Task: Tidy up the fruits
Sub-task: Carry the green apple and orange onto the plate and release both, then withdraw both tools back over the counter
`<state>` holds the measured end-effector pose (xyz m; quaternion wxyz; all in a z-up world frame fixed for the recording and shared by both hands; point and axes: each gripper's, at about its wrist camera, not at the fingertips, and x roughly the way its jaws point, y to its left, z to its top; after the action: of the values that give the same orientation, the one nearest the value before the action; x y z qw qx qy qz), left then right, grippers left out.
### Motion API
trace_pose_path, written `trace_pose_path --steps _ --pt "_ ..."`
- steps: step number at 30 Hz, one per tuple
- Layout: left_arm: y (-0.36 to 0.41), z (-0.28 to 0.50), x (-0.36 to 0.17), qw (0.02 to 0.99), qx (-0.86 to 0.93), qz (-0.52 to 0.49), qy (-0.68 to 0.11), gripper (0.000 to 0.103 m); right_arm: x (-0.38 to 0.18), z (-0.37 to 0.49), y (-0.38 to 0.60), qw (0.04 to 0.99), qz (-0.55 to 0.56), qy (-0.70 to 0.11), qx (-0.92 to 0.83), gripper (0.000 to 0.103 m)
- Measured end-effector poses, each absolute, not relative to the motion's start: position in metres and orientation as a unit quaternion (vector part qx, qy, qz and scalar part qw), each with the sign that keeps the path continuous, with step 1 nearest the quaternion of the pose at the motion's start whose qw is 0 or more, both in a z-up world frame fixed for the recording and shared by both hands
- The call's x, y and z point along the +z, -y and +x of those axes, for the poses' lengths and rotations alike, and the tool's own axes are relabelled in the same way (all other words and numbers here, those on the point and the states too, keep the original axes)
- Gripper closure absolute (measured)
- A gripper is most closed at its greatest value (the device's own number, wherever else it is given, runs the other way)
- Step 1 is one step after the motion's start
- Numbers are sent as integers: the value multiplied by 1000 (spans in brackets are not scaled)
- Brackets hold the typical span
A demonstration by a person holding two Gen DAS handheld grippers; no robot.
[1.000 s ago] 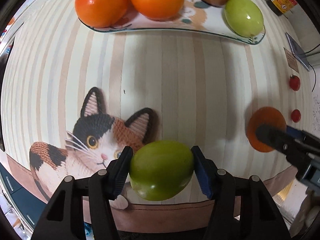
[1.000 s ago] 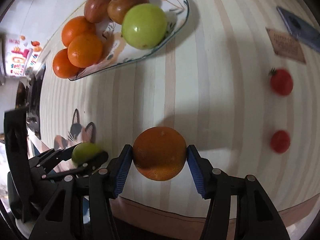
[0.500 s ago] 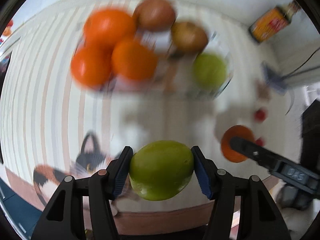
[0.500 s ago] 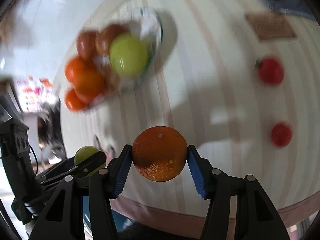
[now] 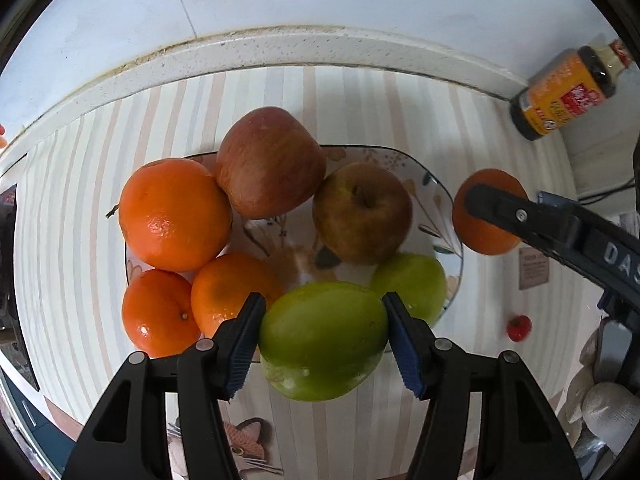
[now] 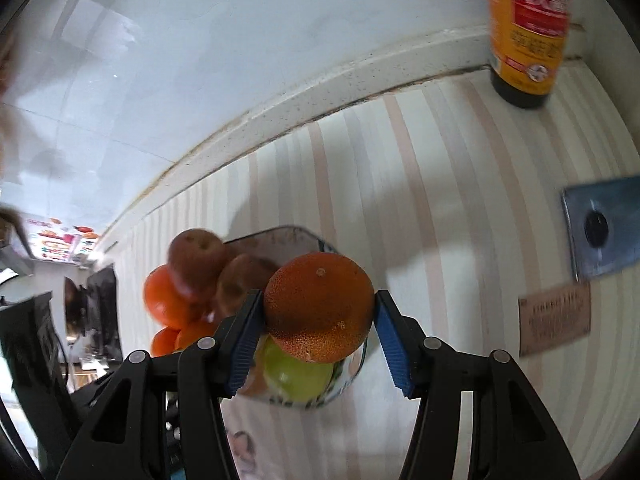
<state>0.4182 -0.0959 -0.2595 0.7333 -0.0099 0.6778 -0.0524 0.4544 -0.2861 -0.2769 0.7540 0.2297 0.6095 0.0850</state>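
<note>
My left gripper point(image 5: 323, 343) clamps a green fruit point(image 5: 322, 340) between its blue pads, held over the near rim of the plate point(image 5: 450, 216). My right gripper point(image 6: 316, 322) grips an orange point(image 6: 319, 306) beside the plate's right edge. Only the left view shows a small tomato point(image 5: 519, 327); the right shows a card point(image 6: 555, 324).

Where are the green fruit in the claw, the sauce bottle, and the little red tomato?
green fruit point(image 5: 322, 338), left wrist view, front skin.
sauce bottle point(image 6: 528, 28), right wrist view, label.
red tomato point(image 5: 519, 327), left wrist view, top.
</note>
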Motion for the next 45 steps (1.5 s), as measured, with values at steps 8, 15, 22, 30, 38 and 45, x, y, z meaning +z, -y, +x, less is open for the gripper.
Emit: trace_pose_path --steps 8,15,22,30,38,45 --pt "101 422 -262 739 -48 -26 -671 5 -310 472 274 719 217 -650 111 6" --pt "88 420 -250 750 -28 -9 -660 4 -306 468 281 726 211 -647 100 6" --pt "67 388 -224 787 16 26 -616 4 -253 424 269 787 97 -608 49 6" --pt "37 345 -189 806 28 14 -591 4 -206 352 246 815 49 -577 33 6" --pt "27 298 -128 832 9 -7 -555 4 -141 292 223 841 37 -537 44 6" --pt "27 264 -80 853 -7 4 -522 4 -79 246 211 863 38 -500 53 6"
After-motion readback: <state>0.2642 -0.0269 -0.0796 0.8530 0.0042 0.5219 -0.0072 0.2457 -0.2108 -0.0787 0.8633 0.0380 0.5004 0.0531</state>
